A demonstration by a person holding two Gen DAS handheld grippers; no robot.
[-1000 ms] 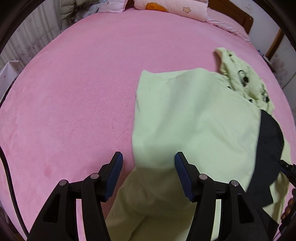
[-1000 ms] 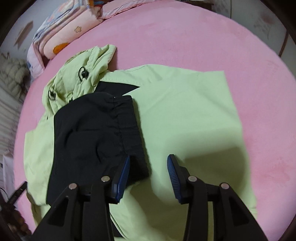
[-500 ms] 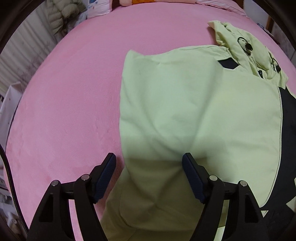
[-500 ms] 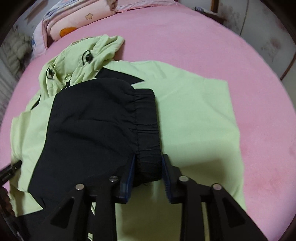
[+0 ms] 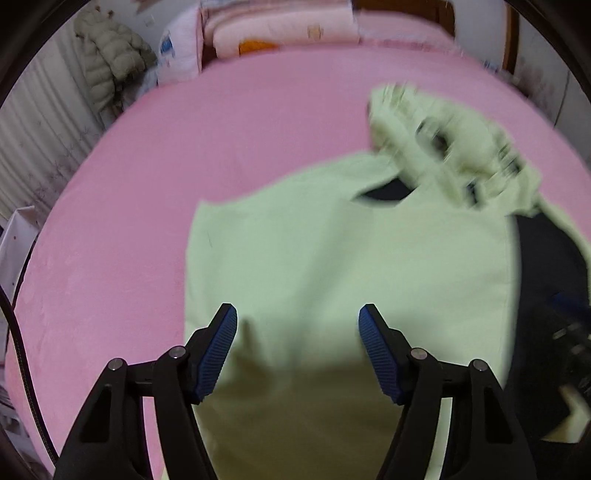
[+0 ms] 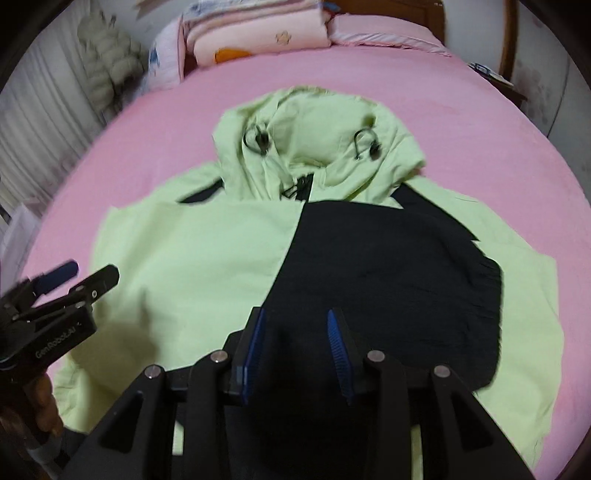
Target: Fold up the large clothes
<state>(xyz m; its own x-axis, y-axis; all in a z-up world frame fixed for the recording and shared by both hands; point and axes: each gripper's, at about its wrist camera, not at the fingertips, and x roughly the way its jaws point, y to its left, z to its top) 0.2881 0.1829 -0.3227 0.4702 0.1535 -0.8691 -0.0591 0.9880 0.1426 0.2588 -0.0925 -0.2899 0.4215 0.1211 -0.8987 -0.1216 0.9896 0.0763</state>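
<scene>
A light green hooded jacket with a black part lies on the pink bed, hood toward the pillows. Both sides are folded inward over the body. In the left wrist view the jacket fills the middle, blurred. My left gripper is open and empty above the green fold; it also shows in the right wrist view. My right gripper is partly open over the black fabric; whether the fabric is between its pads is not clear.
Folded pink bedding and pillows lie at the head of the bed. A padded grey coat hangs at the far left by the wall. A wooden headboard stands at the far right. A white box stands by the bed's left edge.
Both grippers pulled back toward me and lifted. The right gripper, which pinched the black cuffed sleeve, has opened somewhat, and the black sleeve now lies across the jacket. The left stayed open.
</scene>
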